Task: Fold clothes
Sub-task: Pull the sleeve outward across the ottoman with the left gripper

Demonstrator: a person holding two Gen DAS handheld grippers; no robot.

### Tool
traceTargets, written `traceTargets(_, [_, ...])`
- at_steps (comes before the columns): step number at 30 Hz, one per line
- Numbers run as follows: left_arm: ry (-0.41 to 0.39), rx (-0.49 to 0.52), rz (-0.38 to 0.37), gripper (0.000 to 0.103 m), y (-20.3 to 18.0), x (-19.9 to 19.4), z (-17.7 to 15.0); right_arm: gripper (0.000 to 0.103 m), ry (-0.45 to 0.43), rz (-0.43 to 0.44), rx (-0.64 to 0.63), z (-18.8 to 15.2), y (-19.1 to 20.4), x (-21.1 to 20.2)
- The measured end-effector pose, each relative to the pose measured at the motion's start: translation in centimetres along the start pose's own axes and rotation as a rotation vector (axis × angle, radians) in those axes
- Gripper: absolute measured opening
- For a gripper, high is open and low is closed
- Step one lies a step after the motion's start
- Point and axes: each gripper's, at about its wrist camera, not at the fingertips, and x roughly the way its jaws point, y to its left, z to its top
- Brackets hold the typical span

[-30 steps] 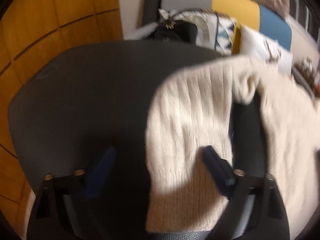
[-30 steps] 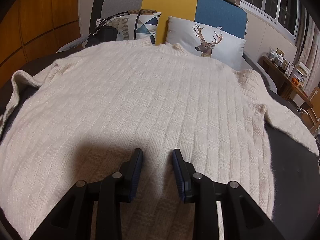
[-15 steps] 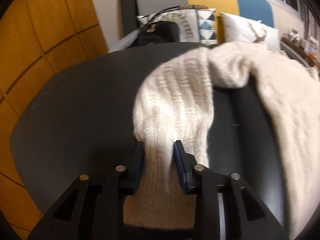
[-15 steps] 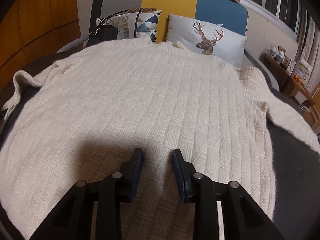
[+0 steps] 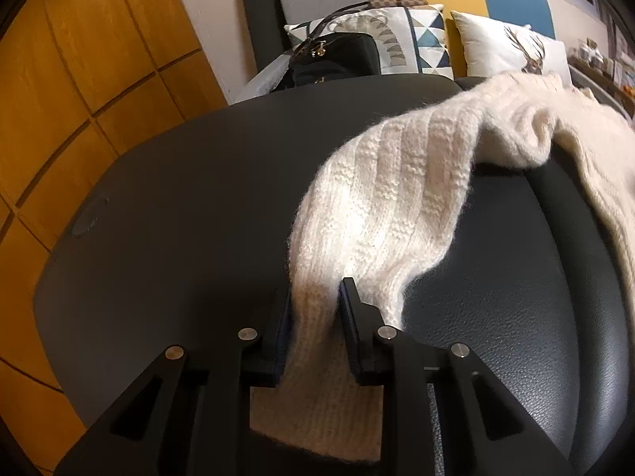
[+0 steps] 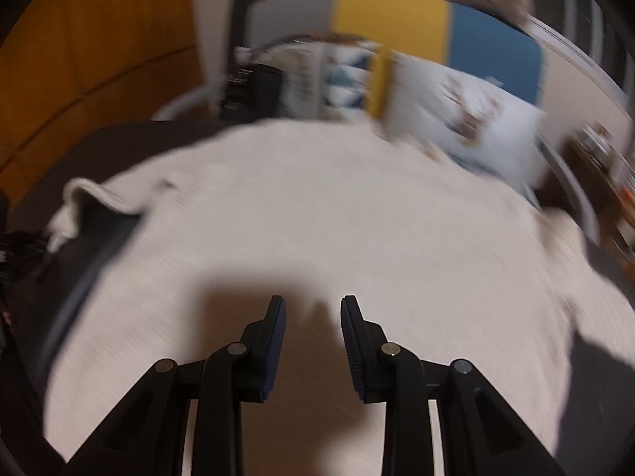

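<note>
Change: since half a second ago the left gripper (image 5: 313, 297) has kept its pinch on the sleeve (image 5: 381, 214) and drawn it straighter, while the right wrist view has gone blurred with motion.
Sweater: a cream knitted sweater (image 6: 317, 214) lies spread flat on the black table (image 5: 178, 206), its body covering most of the top.
Sleeve: it runs from the sweater's shoulder across the bare table toward the left gripper, ribbed and slightly twisted; its cuff hangs under the gripper frame.
Left gripper: narrowed to a small gap, its blue pads pressing the sleeve from both sides just above the cuff.
Right gripper: the right gripper (image 6: 313, 309) sits over the sweater's lower body with the fingers parted by a narrow gap; nothing is between them, and a shadow falls on the knit beneath.
Beyond the sweater: a black handbag (image 5: 333, 57) and patterned cushions (image 5: 412, 35) rest on a grey, yellow and blue sofa (image 6: 436, 23) past the table's far edge.
Left of the sweater: orange wood panels (image 5: 91, 47) line the wall.
</note>
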Motion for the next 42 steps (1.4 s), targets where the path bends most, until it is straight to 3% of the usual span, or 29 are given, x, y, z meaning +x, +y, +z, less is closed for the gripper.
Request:
traceTargets(3, [0.001,-0.006,-0.008,0.026,0.6,0.3,0.2,0.019,0.022,0.055,-0.037,3.4,3.3,3.7])
traceTargets(7, [0.021,-0.025,0.034,0.026,2.4,1.3,0.6,0.016,0.029,0.101,-0.013,7.1,5.7,8.0])
traceTargets(10, [0.036,-0.055,0.045,0.026,3.8,2.3,1.1,0.016,0.021,0.105,0.029,8.3,6.1,10.3])
traceTargets(12, [0.043,-0.074,0.048,0.026,4.8,2.8,1.3,0.016,0.064,0.107,0.029,8.0,6.5,12.1])
traceTargets(18, [0.034,-0.099,0.071,0.026,5.4,3.1,1.0,0.016,0.007,0.0,-0.082,7.3,8.5,12.2])
traceTargets(37, [0.041,-0.179,0.033,0.029,5.1,3.8,1.2,0.016,-0.018,-0.062,-0.122,7.2,9.4,12.1])
traceTargets(42, [0.033,-0.157,0.064,0.029,4.2,4.6,1.7,0.017,-0.031,-0.058,-0.132,9.4,9.8,12.0])
